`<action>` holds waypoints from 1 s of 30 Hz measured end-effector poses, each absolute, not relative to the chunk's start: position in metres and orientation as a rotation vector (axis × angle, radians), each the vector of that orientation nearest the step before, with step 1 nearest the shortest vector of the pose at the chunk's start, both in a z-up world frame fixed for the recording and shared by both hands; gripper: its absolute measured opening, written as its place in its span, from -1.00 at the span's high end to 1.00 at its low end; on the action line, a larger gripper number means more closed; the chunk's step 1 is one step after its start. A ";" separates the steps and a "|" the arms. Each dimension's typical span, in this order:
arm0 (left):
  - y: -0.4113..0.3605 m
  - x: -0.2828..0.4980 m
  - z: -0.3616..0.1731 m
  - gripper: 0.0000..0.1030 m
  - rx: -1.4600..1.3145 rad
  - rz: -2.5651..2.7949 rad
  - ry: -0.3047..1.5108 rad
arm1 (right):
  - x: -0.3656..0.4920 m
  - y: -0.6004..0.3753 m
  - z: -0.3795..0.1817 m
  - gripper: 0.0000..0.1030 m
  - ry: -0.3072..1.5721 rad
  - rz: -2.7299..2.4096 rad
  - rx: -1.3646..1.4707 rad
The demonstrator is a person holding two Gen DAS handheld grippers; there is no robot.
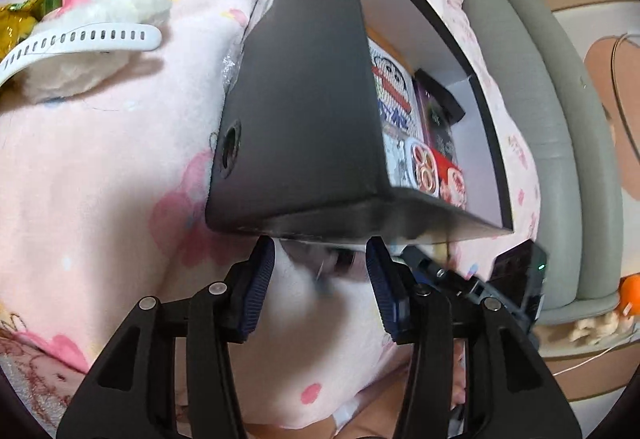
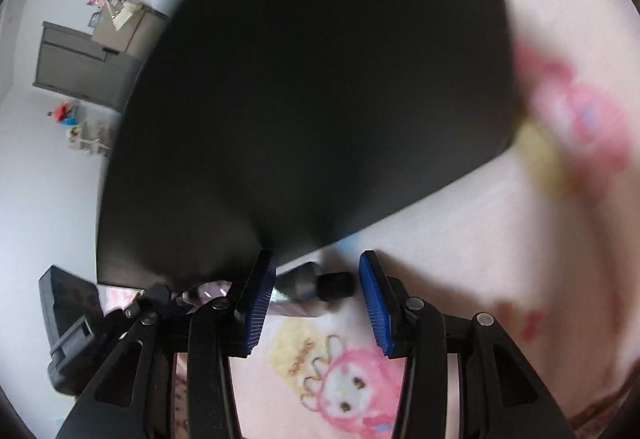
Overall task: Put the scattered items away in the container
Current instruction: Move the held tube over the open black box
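Both tongs, left (image 1: 320, 271) and right (image 2: 318, 279), stand released over a pink cartoon-print fleece blanket (image 1: 100, 179); ahead sits a black open-topped cardboard box (image 1: 304, 99), grey sofa (image 1: 540, 119) beyond.

A bed covered by a pink cartoon-print blanket (image 1: 120, 175). On it: a black open-topped box (image 1: 304, 111) at centre, a white perforated strap (image 1: 80, 39) over a white plush toy (image 1: 80, 75) at upper left.

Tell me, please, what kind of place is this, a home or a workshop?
Most likely a home, probably a bedroom or living room. The black box rests on a soft pink cartoon-print blanket, a grey padded sofa or bed edge runs beside it, and a grey cabinet stands against a white wall.
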State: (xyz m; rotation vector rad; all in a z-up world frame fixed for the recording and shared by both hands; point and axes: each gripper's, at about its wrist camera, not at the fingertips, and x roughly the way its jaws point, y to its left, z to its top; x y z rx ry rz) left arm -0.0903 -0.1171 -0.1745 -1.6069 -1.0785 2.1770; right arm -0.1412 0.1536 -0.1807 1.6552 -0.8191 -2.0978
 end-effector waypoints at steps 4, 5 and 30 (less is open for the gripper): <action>-0.120 -0.090 -0.182 0.04 -1.608 2.161 -1.121 | -0.134 0.137 -0.177 0.24 -0.691 -2.083 1.663; -0.118 -0.091 -0.185 0.04 -1.626 2.161 -1.110 | -0.132 0.134 -0.177 0.24 -0.669 -2.082 1.664; -0.082 -0.083 -0.060 0.13 -1.319 2.296 -0.825 | -0.123 0.157 -0.033 0.21 -0.555 -2.228 1.278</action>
